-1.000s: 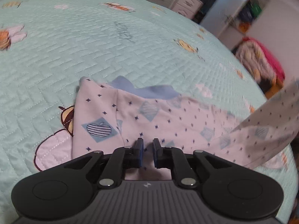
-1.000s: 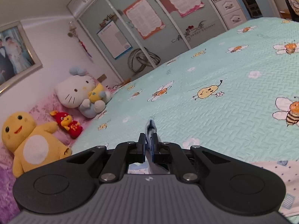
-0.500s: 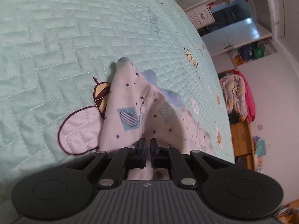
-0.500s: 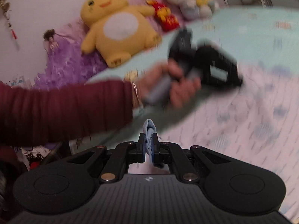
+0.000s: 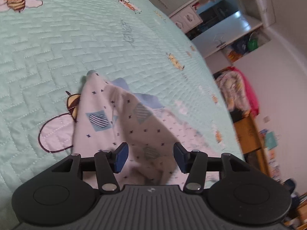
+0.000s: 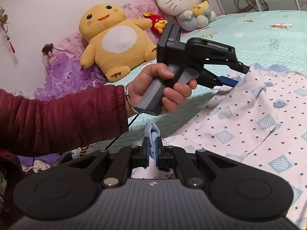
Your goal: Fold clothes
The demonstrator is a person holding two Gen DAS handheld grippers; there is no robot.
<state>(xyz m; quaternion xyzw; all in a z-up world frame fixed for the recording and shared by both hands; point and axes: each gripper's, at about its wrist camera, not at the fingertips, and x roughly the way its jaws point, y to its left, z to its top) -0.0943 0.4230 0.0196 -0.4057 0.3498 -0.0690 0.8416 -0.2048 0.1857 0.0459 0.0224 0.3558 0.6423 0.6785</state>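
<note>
Released since half a second ago, the garment is no longer pinched by the left gripper, whose jaws are now seen spread wide with nothing between them. Cloth is draped in a raised ridge just ahead of and below the blue pads, running away from the tool toward the far corner on the bed. A blue cuff is clamped tightly between the jaws of the right gripper, as it was a second ago. From the right wrist view, the left gripper is seen gripped by a hand in a red sleeve, its tips hovering at the garment's upper edge, near the blue collar. The white, diamond-printed fabric is spread across the quilt to the right of both tools, its long axis judged to run from the held cuff toward the collar. The right gripper is judged the nearer and the only one with a hold, so any coming fold would seem to be led from the cuff across the body. How many folds are already laid cannot be told.
</note>
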